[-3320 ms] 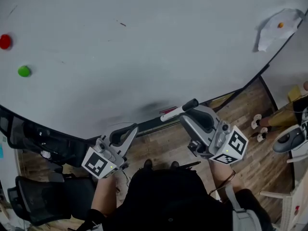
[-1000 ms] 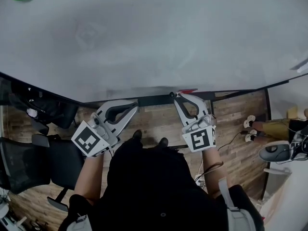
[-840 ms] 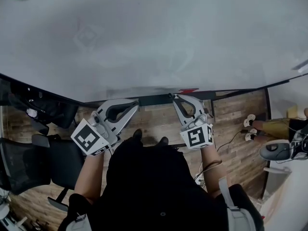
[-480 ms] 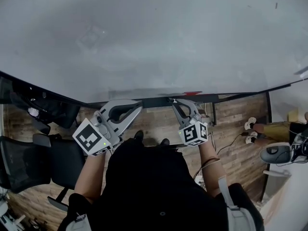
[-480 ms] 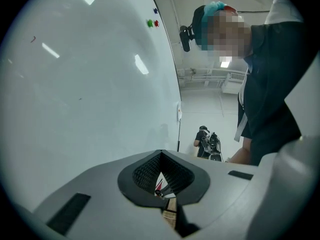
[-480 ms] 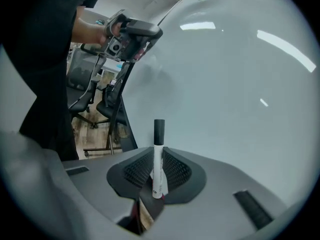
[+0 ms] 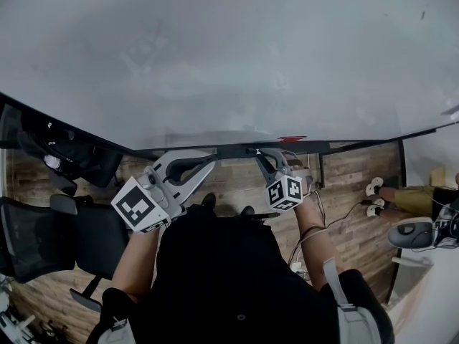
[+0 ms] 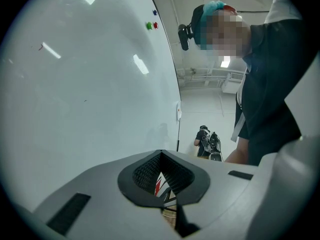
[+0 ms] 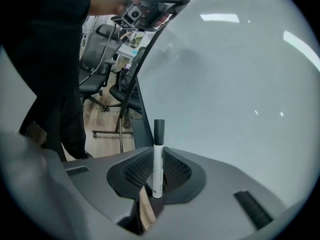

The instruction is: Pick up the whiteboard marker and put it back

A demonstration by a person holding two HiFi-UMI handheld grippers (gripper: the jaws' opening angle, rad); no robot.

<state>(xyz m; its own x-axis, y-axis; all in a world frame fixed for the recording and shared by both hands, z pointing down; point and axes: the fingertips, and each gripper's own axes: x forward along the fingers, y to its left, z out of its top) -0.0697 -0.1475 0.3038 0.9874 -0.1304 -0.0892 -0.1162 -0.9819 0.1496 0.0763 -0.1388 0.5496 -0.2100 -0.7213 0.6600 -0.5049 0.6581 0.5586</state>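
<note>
Large white whiteboard point(image 7: 229, 56) fills the background. Right gripper point(image 9: 158, 151) jaws clamp the white whiteboard marker with black cap point(image 9: 158, 174), held close to the board's lower edge. Left gripper point(image 8: 161, 156) jaws closed together, holding nothing.

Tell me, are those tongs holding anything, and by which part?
The right tongs grip a whiteboard marker by its white barrel, the black cap sticking out past the tips. The left tongs are shut on nothing.
</note>
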